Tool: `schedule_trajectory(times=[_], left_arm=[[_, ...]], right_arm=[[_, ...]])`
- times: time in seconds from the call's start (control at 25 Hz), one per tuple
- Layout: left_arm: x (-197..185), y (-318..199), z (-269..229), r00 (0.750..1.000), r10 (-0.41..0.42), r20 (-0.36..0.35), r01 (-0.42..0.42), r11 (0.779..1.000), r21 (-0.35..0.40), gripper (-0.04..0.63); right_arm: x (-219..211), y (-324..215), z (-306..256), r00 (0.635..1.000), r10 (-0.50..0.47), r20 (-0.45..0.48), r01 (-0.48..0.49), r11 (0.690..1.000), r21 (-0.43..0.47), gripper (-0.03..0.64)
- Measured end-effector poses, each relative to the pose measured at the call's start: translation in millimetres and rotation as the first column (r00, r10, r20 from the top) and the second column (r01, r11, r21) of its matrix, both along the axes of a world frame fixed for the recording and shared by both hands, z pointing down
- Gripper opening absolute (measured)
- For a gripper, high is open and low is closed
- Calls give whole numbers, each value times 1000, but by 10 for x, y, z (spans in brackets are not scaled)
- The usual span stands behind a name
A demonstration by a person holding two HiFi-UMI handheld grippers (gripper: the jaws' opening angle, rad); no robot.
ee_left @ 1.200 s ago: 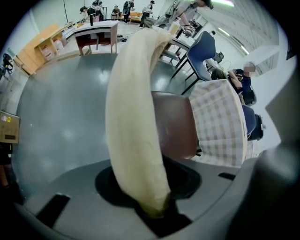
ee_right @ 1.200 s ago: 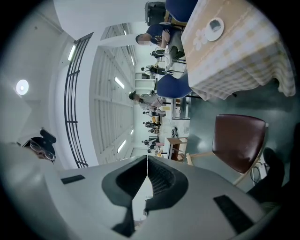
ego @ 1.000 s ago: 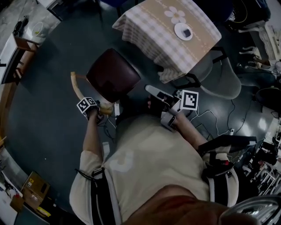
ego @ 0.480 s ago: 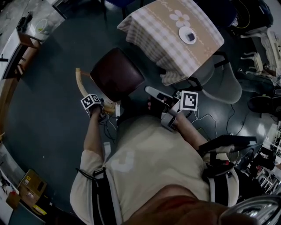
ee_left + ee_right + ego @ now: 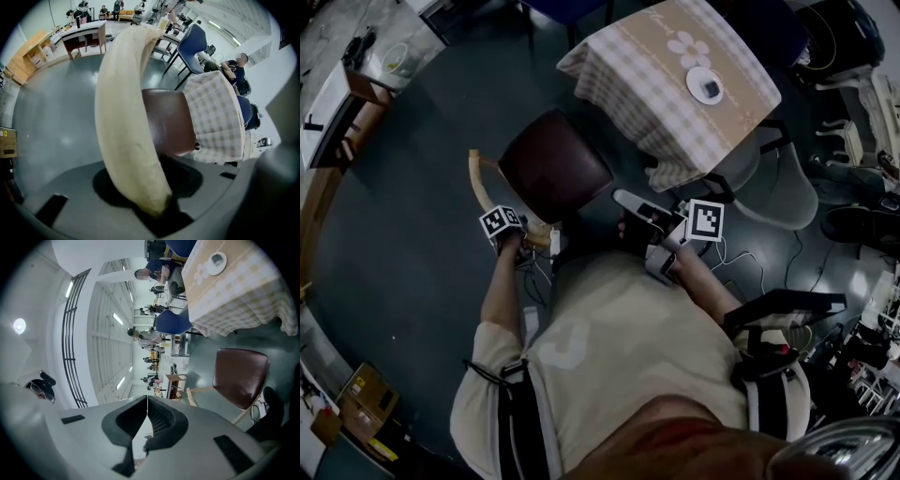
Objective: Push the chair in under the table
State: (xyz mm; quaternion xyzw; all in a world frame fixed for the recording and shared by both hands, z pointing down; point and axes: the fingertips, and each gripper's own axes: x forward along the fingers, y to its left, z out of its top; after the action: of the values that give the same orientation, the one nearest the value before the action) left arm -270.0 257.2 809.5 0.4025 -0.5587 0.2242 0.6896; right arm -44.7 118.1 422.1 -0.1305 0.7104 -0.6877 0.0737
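Observation:
A chair with a dark brown seat (image 5: 555, 167) and a pale curved wooden backrest (image 5: 480, 183) stands in front of the table (image 5: 675, 141), which has a checked cloth over it. My left gripper (image 5: 531, 236) points steeply down at the backrest's near end. In the left gripper view the backrest (image 5: 126, 117) runs down into the gap of the left gripper (image 5: 161, 206); the jaws have just been opening a little and still hold it. My right gripper (image 5: 623, 199) hangs beside the seat, shut and empty, as the right gripper view shows (image 5: 146, 404).
A white plate (image 5: 710, 86) lies on the table. A grey chair (image 5: 778, 169) stands at the table's right and a blue chair (image 5: 572, 7) behind it. Cables (image 5: 741, 253) trail on the floor at right. A wooden desk (image 5: 337, 141) lines the left wall.
The head view has drifted a little. The chair, the table and both grippers keep about the same places relative to one another.

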Motion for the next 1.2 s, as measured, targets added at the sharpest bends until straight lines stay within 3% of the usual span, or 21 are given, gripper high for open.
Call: schedule_trajectory(times=[0.56,1.2], left_arm=[[-5,21,47,1000,-17,-19,17,1000,-6,173],[300,-24,-45,1000,-11,-22,10,1000,-16,186]], right_arm=[[-65,26,52,1000,19,-4,-19,1000,-5,12],[194,2,-74,998,58,35,-57,998,-29,12]])
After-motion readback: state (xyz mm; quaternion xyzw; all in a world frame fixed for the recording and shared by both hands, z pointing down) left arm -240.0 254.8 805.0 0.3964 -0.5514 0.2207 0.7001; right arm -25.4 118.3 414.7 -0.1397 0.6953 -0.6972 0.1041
